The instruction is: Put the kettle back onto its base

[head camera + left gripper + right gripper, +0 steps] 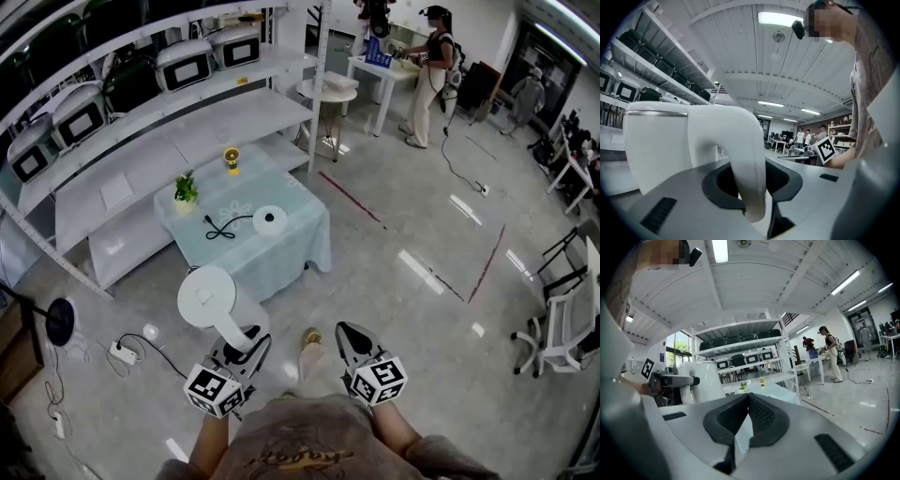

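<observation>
The white kettle [211, 298] hangs above the floor in front of the low table [300, 246]. My left gripper [246, 349] is shut on its curved handle [749, 185], and the kettle body [661, 147] fills the left of the left gripper view. The round white base [269, 219] lies on the table's light blue cloth, with its black cord [221, 229] looped to its left. My right gripper [349, 339] hovers to the right of the kettle, shut with nothing in it. In the right gripper view the kettle [701, 380] shows at the left, in front of the table [771, 391].
A small potted plant [186, 189] and a yellow toy fan [231, 159] stand on the table. White shelves [141, 122] with several appliances run behind it. A power strip [123, 352] and cables lie on the floor at left. A person [433, 75] stands far back.
</observation>
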### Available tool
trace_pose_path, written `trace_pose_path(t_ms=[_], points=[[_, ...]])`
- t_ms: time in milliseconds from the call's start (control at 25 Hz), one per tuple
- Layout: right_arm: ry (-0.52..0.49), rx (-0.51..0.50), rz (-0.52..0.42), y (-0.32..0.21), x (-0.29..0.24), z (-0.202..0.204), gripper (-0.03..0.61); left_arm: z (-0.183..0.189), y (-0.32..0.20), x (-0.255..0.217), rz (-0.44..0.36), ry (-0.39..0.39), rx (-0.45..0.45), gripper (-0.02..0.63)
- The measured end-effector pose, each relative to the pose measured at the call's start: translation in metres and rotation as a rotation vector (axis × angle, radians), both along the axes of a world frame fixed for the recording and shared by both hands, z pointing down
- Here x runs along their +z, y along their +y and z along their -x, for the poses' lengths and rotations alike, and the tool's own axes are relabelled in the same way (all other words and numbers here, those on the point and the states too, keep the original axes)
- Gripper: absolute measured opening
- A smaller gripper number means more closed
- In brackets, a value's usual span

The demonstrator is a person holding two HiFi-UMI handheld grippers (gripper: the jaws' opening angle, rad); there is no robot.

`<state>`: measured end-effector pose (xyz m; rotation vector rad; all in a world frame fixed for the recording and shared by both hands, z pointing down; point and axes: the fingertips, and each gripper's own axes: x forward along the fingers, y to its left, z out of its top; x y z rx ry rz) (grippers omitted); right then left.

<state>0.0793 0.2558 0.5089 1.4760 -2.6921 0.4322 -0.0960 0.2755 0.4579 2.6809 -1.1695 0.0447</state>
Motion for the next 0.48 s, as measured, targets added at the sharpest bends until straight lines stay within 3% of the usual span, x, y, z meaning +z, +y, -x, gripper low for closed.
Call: trace_pose_path(t_ms=[480], points=[[0.001, 0.008, 0.009, -0.087, 0.017, -0.001, 0.0, -0.004, -0.088, 0.011, -0.011, -0.006, 0.005, 0.123]])
